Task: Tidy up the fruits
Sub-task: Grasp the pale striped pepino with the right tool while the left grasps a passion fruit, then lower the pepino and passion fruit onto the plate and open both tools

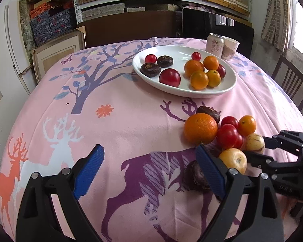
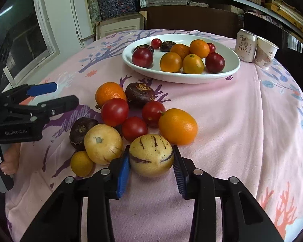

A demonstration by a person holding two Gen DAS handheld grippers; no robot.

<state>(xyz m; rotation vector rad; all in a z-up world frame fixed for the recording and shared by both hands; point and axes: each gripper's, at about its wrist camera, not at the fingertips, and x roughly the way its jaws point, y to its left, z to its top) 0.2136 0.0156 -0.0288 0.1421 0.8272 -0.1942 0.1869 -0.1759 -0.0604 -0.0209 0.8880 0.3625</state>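
Bench (image 2: 242, 121), round, under a pink cloth printed with deer and trees. Item: white plate (image 2: 228, 71) at the far side, already carrying oranges, dark red plums, cherry tomatoes and dark chestnut-like pieces, evidently the collecting point for the fruit. Item: loose cluster nearer the front, lying on the cloth and touching one another: an orange (image 2: 110, 94), several red tomatoes (image 2: 114, 112), an oval kumquat (image 2: 177, 126), dark brown pieces, a plain pale yellow fruit (image 2: 103, 143) and a small yellow one beside it. Item: striped yellow melon-fruit (image 2: 151, 155), nearest the front edge of the cluster, resting on the cloth; the right tool (image 2: 151, 168) grasps it, one pad (image 2: 123, 170) on each flank, apparently taken first because it is the outermost and easiest to reach without disturbing its neighbours. Item: left tool (image 1: 149, 171), released, jaws standing wide over bare cloth just beside the cluster, holding nothing, seemingly kept ready for another piece. Item: drink can (image 2: 246, 45) and paper cup (image 2: 265, 54), side by side behind the plate, apart from the sorting. Judged status: plate partly filled, cluster not yet cleared.
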